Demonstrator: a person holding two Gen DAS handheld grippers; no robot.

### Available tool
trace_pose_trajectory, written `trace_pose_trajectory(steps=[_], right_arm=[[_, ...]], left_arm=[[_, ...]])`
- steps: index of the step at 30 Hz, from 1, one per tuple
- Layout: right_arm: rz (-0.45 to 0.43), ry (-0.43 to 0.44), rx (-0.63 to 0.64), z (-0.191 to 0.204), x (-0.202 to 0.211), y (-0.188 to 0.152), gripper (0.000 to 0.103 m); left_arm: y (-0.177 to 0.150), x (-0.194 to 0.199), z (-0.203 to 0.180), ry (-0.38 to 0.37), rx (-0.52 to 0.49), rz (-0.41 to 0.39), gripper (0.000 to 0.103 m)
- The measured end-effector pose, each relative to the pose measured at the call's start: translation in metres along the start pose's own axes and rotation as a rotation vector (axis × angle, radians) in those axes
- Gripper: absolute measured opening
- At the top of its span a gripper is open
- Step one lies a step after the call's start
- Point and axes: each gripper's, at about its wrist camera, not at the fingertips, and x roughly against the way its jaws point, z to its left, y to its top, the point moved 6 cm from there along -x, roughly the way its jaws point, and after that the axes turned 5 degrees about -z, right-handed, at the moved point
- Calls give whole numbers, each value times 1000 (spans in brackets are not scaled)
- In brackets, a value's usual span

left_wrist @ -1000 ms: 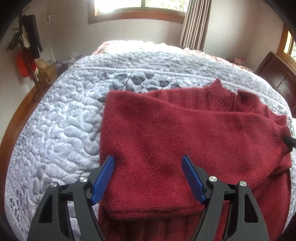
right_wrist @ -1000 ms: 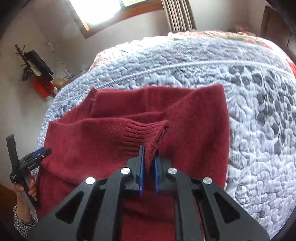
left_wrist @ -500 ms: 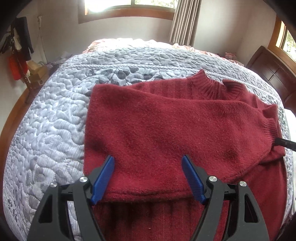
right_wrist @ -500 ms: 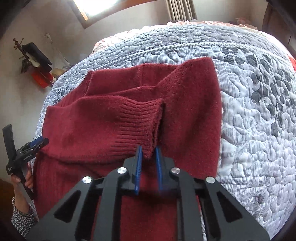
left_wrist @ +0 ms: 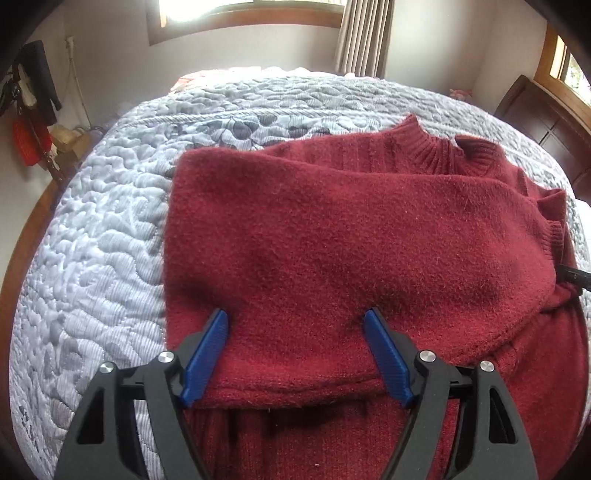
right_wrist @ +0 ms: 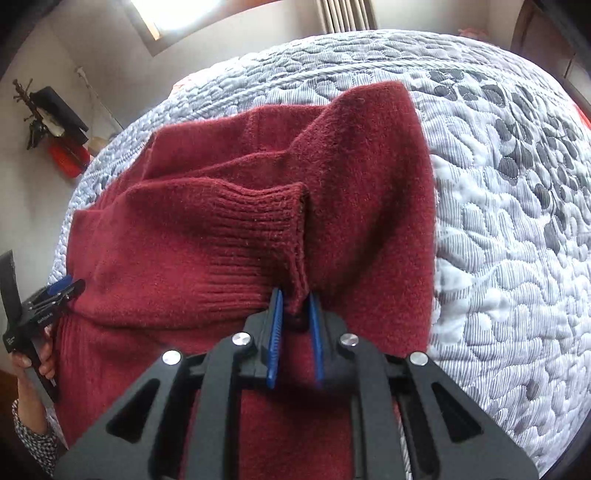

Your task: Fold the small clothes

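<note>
- Left wrist view: left gripper [left_wrist: 296, 320] at 6 o'clock, blue fingers [left_wrist: 205, 360] spread wide, nothing pinched between them, poised over the folded sleeve of the red sweater [left_wrist: 351, 258].
- Sweater spread across the grey quilted bedspread [left_wrist: 92, 258], ribbed collar [left_wrist: 443, 151] toward 1 o'clock, folded sleeve lying across the body from 9 to 3 o'clock.
- Black tip of the right gripper [left_wrist: 574, 277] just visible at 3 o'clock, against the sleeve's end.
- Window [left_wrist: 240, 9] at 12 o'clock, curtain [left_wrist: 364, 37] beside it, dark wooden headboard [left_wrist: 535, 122] at 2 o'clock.
- Right wrist view: right gripper [right_wrist: 294, 312] at 6 o'clock, fingers [right_wrist: 275, 339] nearly together, closed on the lower corner of the ribbed cuff [right_wrist: 258, 236] (a fold of knit sits between the pads).
- Sweater [right_wrist: 369, 192] filling the centre, bedspread [right_wrist: 517, 221] from 12 through 4 o'clock.
- Left gripper [right_wrist: 68, 287] at 9 o'clock at the sweater's edge, held by a hand [right_wrist: 35, 363] with a patterned sleeve [right_wrist: 33, 439] at 8 o'clock (opening hard to judge from this side).
</note>
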Motion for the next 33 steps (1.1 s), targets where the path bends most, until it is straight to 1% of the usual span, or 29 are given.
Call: trace_pose_trajectory(steps=[1,2,3,4,5,6,8,10,12,14,17,19,22,25,29,31,33], right_arm=[[-9,4,-11,0,6,-1,19],[-22,6,-19,1,15,-3,26],[-45,16,-15,3,30,-7,31],[-65,29,-5,6,43,-13,42],[-74,34,12,9,54,-20,49],[-80,28,39,13,67,-30,49],[-74,13,85,18,86,-53,50],[-54,8,111,21,99,-74,51],[-41,9,138,24,113,-97,54],[-30,9,160,27,124,-119,61],[-4,3,188,31,140,-155,62],[6,-14,197,31,147,-177,63],[31,-5,174,28,157,-212,65],[48,-18,153,19,164,-241,66],[70,-10,97,4,169,-272,66],[81,-9,78,-2,170,-284,66],[91,-6,60,-6,171,-293,66]], left_arm=[[0,6,2,-4,13,-6,72],[0,17,5,-15,38,-15,72],[-2,29,8,-28,57,-26,72],[-5,42,12,-31,67,-38,74],[-10,58,18,-14,68,-59,76],[-15,70,24,1,63,-76,80],[-33,92,35,26,52,-92,81],[-52,104,43,52,44,-83,82],[-78,114,50,70,34,-61,82],[-103,120,51,65,19,-28,83],[-141,126,50,58,2,17,83],[-163,131,51,67,-7,39,83],[-188,142,52,65,-15,42,85],[-205,156,50,66,-36,39,87],[-229,165,46,28,-22,65,87],[-239,167,44,38,-29,68,87],[-244,166,42,23,-21,79,87]])
